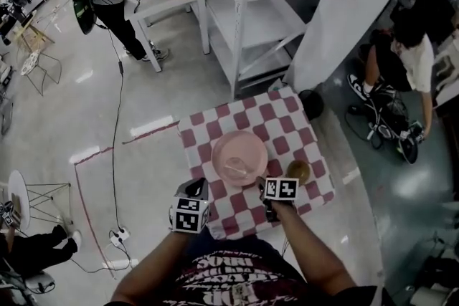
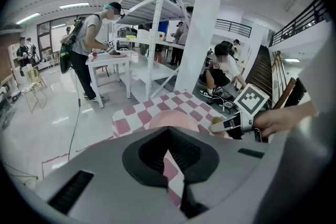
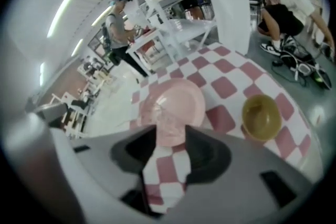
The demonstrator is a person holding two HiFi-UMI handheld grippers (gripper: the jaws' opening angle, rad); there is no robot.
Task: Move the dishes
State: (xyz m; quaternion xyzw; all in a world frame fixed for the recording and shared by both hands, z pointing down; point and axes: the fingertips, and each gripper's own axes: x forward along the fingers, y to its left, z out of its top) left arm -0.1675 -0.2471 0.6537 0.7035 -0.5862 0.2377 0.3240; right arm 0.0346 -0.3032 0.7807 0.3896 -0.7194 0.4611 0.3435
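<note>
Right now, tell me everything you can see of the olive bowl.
The bowl is small, round, olive-yellow and glossy, maybe plastic. It stands upright, mouth up, apparently empty, on the pink-and-white checkered cloth, right of the pink plate and apart from it. Nothing but the cloth seems to touch it.

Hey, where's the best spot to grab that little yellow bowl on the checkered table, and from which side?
Take the yellow bowl by its near rim, from above, with the open right gripper. It sits upright, mouth up, apart from the pink plate, so one jaw probably fits inside.
</note>
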